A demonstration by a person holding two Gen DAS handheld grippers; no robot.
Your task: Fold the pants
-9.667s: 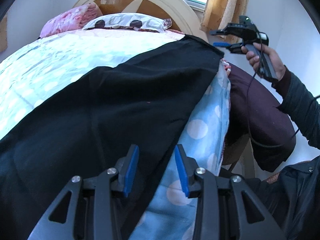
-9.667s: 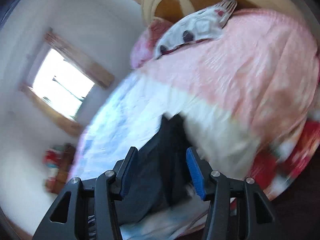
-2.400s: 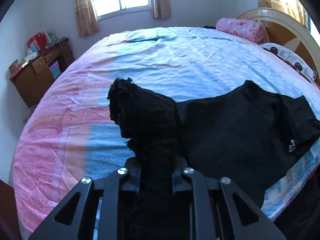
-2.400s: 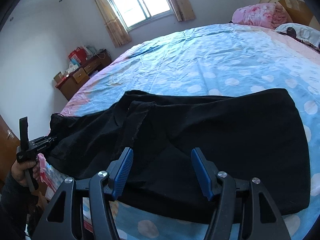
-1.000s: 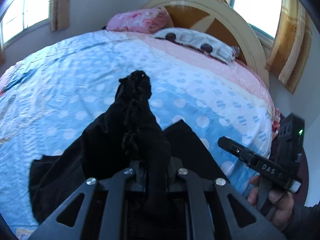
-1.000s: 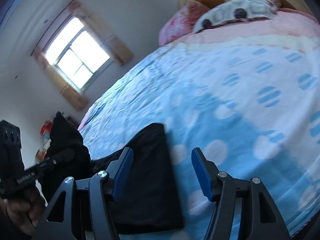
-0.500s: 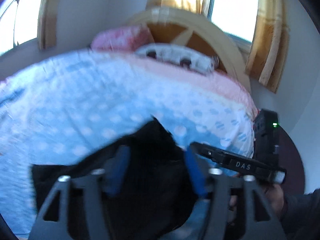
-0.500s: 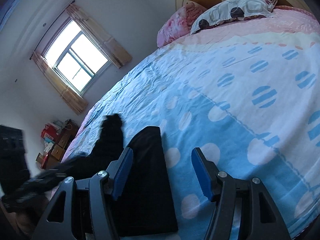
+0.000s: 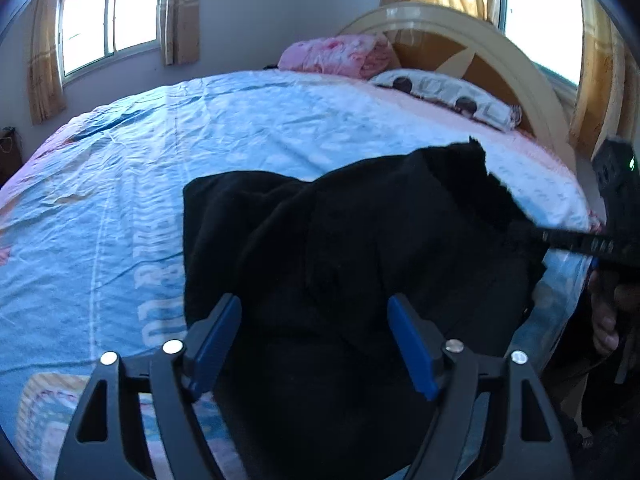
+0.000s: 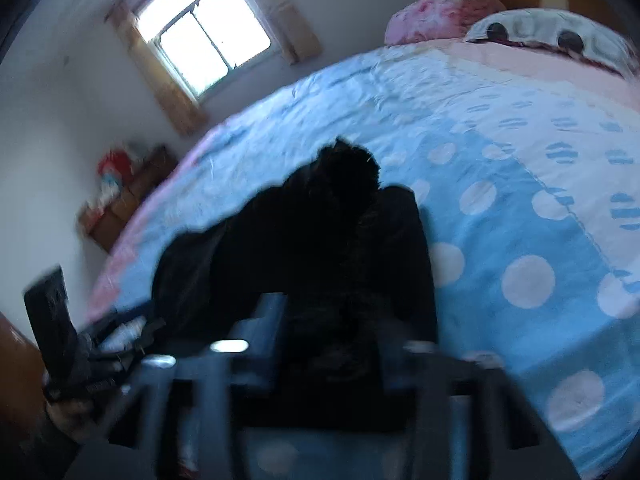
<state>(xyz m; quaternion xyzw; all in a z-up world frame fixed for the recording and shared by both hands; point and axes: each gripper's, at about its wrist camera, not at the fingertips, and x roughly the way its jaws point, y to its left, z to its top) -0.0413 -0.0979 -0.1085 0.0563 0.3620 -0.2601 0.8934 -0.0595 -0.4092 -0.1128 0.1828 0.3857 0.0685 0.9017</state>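
Black pants (image 9: 352,248) lie bunched and partly doubled over on the bed near its front edge. My left gripper (image 9: 316,332) is open, its blue pads (image 9: 216,336) wide apart just above the pants, holding nothing. My right gripper (image 10: 332,340) is shut on a bunch of the pants (image 10: 320,248), which stands up between its fingers; this view is blurred. In the left wrist view the right gripper (image 9: 532,236) comes in from the right and pinches the pants' upper right edge. The left gripper (image 10: 120,328) shows at the lower left of the right wrist view.
The bed has a blue and pink dotted sheet (image 9: 200,140). A pink pillow (image 9: 340,54) and a patterned pillow (image 9: 444,94) lie by the wooden headboard (image 9: 480,48). A window (image 10: 204,36) and a wooden cabinet (image 10: 124,200) stand beyond the bed.
My left gripper let go of the pants and opened wide. My right gripper, open before, has closed on the raised bunch of pants.
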